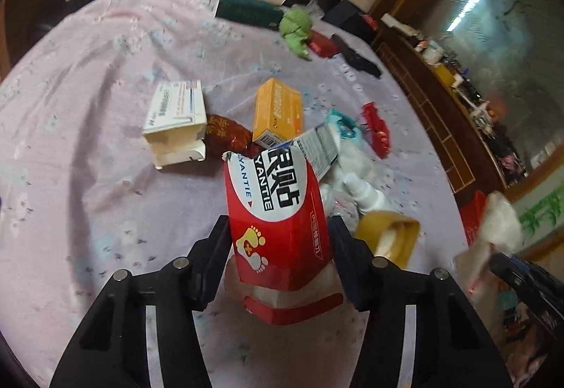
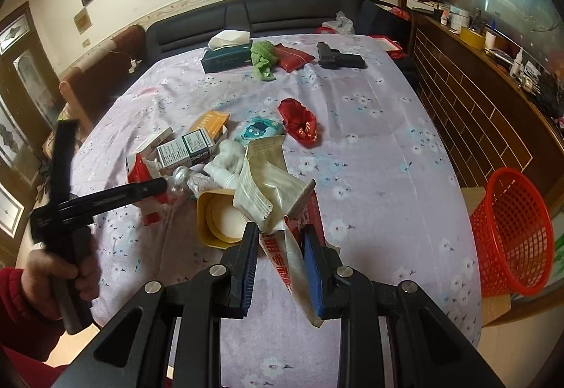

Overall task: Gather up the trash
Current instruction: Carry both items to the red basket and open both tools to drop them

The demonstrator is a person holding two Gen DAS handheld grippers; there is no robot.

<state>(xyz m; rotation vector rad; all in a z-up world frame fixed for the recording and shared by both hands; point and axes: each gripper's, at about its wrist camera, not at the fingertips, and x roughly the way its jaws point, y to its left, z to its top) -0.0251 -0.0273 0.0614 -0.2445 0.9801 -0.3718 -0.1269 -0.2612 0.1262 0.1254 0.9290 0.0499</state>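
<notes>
Bed (image 2: 370, 148) first: its lilac floral sheet carries everything, and the trash pile sits near the middle of it, towards you. The red mesh basket (image 2: 511, 232) stands off the bed's right edge, well apart from the pile, on your right-hand side.

Your left gripper (image 1: 278, 247) has the red carton (image 1: 278, 204) between its jaws, its long axis running straight away from you along the fingers, towards the orange box (image 1: 278, 109) and white box (image 1: 176, 116) further up the bed. The jaws flank the carton's sides; whether the pads press on it I cannot tell, so treat that grasp as unproven.

Your right gripper (image 2: 280, 254) is clenched on a crumpled foil wrapper (image 2: 268, 183), which rises out of the jaws above the bed, beside the yellow lid (image 2: 218, 215).

In my judgement the right hand is the nearer to the basket, so its wrapper should swing rightward off the bed first.
</notes>
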